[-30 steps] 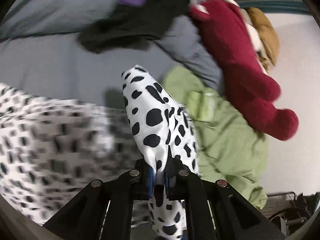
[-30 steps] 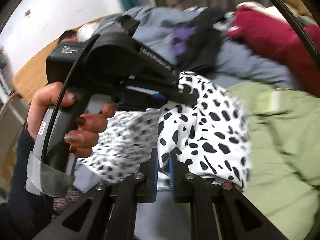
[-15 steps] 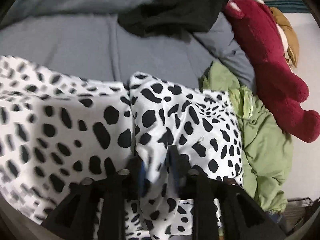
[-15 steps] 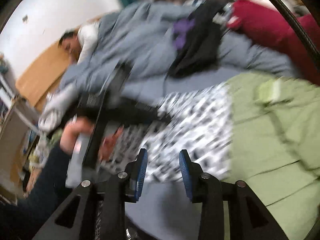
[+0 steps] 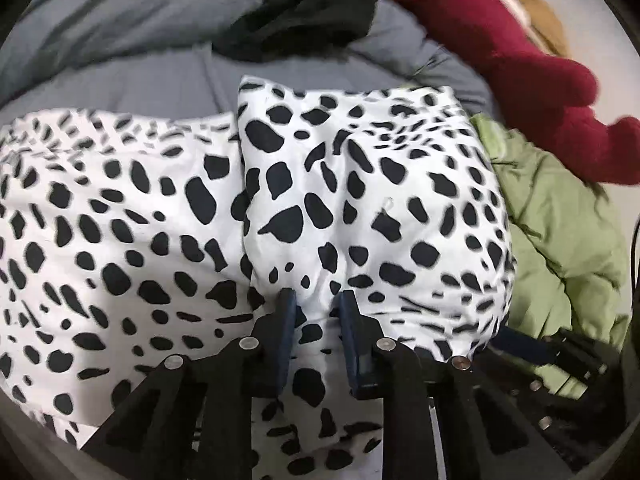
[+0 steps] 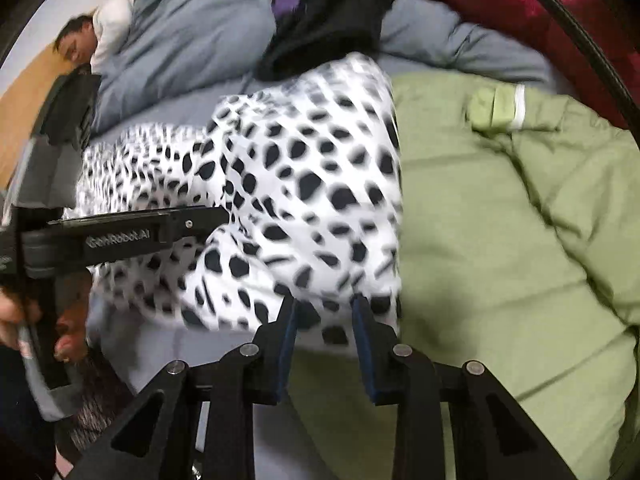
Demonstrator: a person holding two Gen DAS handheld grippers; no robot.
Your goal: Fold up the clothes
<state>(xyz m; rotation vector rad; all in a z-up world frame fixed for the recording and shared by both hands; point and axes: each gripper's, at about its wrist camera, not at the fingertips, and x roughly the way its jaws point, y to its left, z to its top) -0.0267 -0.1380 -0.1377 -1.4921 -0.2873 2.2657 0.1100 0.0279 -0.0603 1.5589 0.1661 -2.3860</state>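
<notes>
Now we have the spotted garment lying on the bed, one end doubled over onto the rest so a thicker folded panel sits on top. Its long axis runs left to right across the left wrist view, the single layer trailing to the left and the folded panel toward the green garment on the right.

Our left tongs point down at the near edge of that folded panel. Their jaws have just been closing a little, yet they stand apart with cloth bulging into the gap, and we see no pad pinching it, so we call them released. Our right tongs sit at the near edge too, by the seam with the green garment, jaws likewise just closing slightly but parted, the fabric edge between them and not clamped.

Both tools are at the near long edge, the left one nearer the middle of the garment and the right one at its right end. In our judgement the next fold means regrasping this near edge and carrying it away from us, across the short axis.
</notes>
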